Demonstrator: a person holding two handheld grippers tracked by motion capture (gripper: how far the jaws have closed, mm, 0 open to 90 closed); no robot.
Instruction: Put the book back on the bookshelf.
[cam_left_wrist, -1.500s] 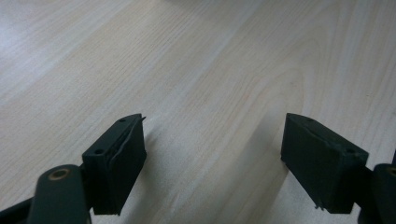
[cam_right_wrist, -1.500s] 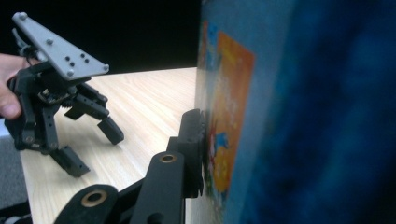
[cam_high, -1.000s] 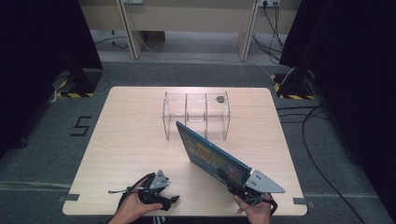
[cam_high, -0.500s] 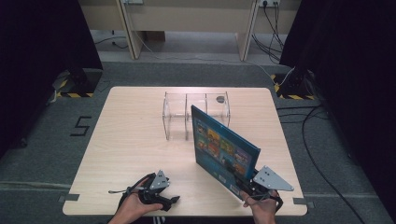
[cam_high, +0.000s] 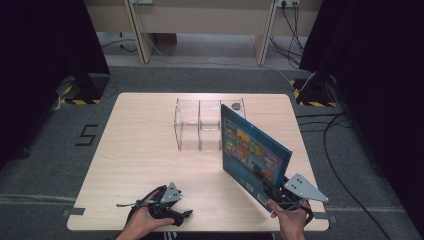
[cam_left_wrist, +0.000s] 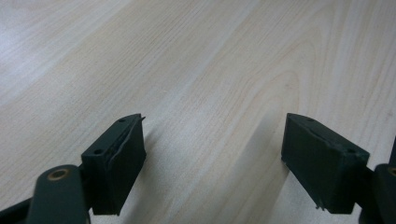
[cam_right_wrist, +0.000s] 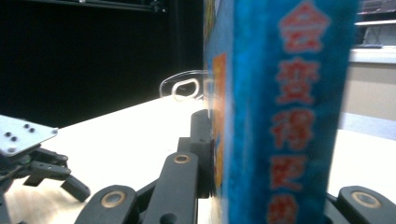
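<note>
Blue book (cam_high: 252, 150) now upright, right tool (cam_high: 281, 196) clamped

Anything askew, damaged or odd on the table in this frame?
Nothing damaged or spilled. The blue book stands up on edge, clamped at its near corner by the right gripper, beside the clear organiser. The left gripper rests open on the table.

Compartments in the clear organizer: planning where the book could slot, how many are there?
3, side by side in the clear organizer: left, middle, and a right one largely hidden behind the book.
</note>
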